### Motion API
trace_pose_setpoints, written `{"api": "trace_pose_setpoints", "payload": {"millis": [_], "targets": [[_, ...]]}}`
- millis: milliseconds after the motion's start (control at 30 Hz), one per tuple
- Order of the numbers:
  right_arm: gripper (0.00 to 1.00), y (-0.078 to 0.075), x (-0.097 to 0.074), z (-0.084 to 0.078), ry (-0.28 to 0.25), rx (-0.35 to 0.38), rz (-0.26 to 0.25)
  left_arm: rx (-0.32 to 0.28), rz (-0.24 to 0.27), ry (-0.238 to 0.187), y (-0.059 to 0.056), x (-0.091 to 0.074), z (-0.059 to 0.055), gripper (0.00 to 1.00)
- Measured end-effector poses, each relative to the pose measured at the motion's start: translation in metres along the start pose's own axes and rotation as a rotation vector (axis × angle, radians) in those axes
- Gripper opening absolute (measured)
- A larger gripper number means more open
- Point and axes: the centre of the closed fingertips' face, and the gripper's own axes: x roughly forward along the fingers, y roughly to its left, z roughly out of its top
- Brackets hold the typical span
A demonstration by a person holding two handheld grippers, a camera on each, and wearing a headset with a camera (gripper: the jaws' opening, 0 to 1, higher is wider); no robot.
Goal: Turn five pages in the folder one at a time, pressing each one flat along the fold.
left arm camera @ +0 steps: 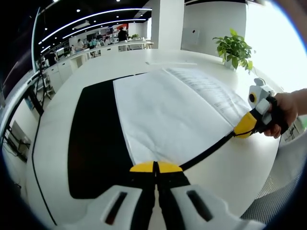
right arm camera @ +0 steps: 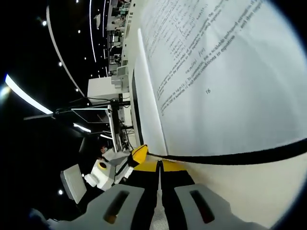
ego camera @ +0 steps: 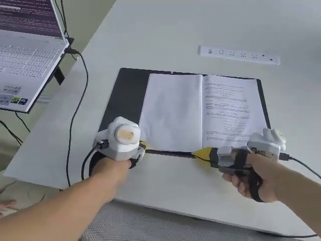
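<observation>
And the folder (ego camera: 131,95) lies open on the worktop (ego camera: 165,30), left tongs (left arm camera: 156,167) and right tongs (right arm camera: 160,165) both pinched shut on nothing at its near edge, those pages look thin and floppy, so I'd nip the printed page (ego camera: 233,108) at its free corner.

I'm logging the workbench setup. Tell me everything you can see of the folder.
The folder is black and thin, lying open and flat on the white table. Its left inside is bare; a blank white page lies left of the fold, a printed page right. The shut left gripper and shut right gripper sit at its near edge; contact is unclear.
</observation>
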Motion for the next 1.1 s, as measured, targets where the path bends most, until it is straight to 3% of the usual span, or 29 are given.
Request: {"api": "trace_pose_setpoints", "payload": {"millis": [67,267,400,467,667,767,867,933,1100], "targets": [[0.00,0.009,-0.005,-0.003,-0.024,0.012,0.034,0.001,-0.001,0.004,0.000,0.000,0.000,0.00],[0.03,0.034,-0.028,0.001,-0.118,-0.047,0.086,-0.025,-0.016,0.029,-0.001,-0.003,0.000,0.00],[0.06,0.045,-0.052,0.007,-0.207,-0.078,0.093,-0.014,-0.047,0.009,-0.009,-0.015,0.006,0.00],[0.10,0.046,-0.064,0.010,-0.254,-0.120,0.064,-0.023,-0.056,0.001,-0.011,-0.021,0.009,0.04],[0.12,0.053,-0.098,0.001,-0.312,-0.234,-0.013,-0.039,-0.117,-0.033,-0.022,-0.050,0.020,0.12],[0.16,0.055,-0.117,0.000,-0.353,-0.321,-0.084,-0.060,-0.135,-0.045,-0.024,-0.066,0.027,0.19],[0.21,0.067,-0.133,-0.006,-0.402,-0.385,-0.106,-0.054,-0.151,-0.070,-0.026,-0.088,0.037,0.26],[0.23,0.058,-0.138,0.004,-0.416,-0.417,-0.139,-0.047,-0.156,-0.080,-0.028,-0.099,0.041,0.27],[0.25,0.070,-0.161,-0.008,-0.472,-0.502,-0.207,-0.023,-0.165,-0.089,-0.032,-0.127,0.048,0.31]]}}
